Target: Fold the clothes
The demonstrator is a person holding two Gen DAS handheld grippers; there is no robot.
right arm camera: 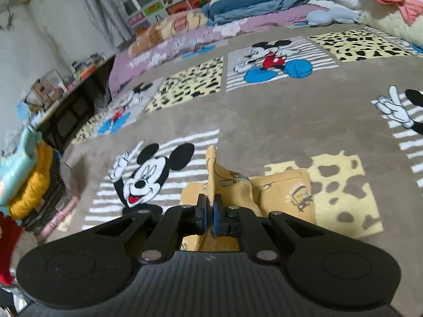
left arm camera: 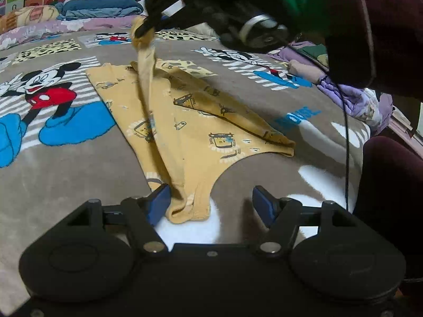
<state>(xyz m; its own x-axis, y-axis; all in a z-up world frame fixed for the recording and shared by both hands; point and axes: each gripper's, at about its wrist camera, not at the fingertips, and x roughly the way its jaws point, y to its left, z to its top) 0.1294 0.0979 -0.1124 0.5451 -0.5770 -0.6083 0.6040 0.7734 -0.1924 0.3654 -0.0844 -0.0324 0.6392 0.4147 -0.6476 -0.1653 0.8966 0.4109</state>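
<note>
Cartoon-print blanket (left arm camera: 79, 163) on the bed carries the work: right gripper (right arm camera: 208, 212), clamped on a raised edge of the yellow printed garment (left arm camera: 190, 132), should carry it evenly across, while the left gripper (left arm camera: 211, 203), jaws apart, steadies the flat, partly folded near hem.

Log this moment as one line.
right gripper: shut on shirt, strip lifted | left gripper: open at hem | blanket: under shirt
</note>
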